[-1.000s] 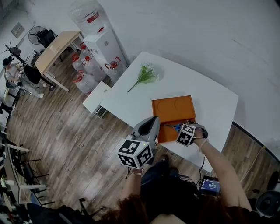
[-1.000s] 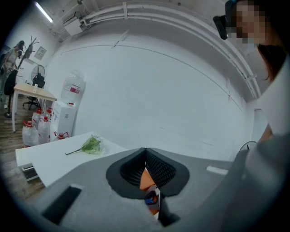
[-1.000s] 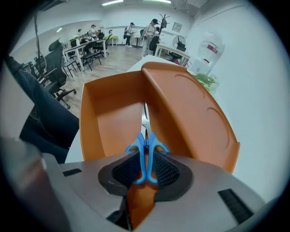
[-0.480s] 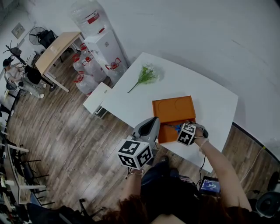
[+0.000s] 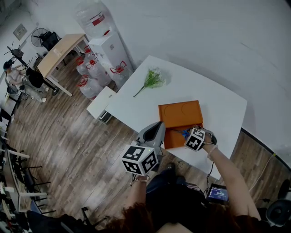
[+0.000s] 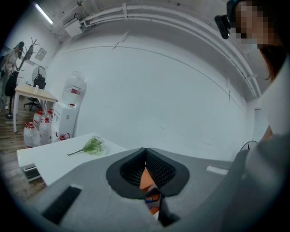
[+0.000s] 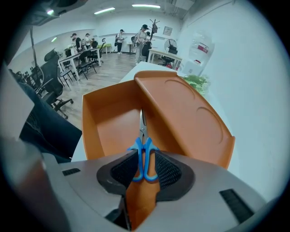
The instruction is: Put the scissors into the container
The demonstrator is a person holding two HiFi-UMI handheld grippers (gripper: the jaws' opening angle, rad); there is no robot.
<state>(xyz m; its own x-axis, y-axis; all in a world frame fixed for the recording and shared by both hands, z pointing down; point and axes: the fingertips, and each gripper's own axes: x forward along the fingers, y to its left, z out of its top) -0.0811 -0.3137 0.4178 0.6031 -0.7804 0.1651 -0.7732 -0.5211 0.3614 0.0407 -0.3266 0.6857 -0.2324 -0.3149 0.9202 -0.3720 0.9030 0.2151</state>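
Right tongs (image 7: 144, 157) opening, scissors (image 7: 142, 132) between the pads, blades already inside the orange container (image 7: 108, 122) on the counter (image 5: 204, 91). Drop looks nearly done. Left tongs (image 6: 145, 154) together, empty. Remaining: let go fully, pull clear.

Bright, even ceiling-strip light (image 7: 146, 6), soft shadows; gripper views fisheye w/ dark vignetted edges.

A green flower sprig (image 5: 152, 78) lies on the white desk (image 5: 218, 98). Beyond the desk's corner stands a water dispenser (image 5: 109, 49), with water bottles (image 5: 91, 72) beside it.
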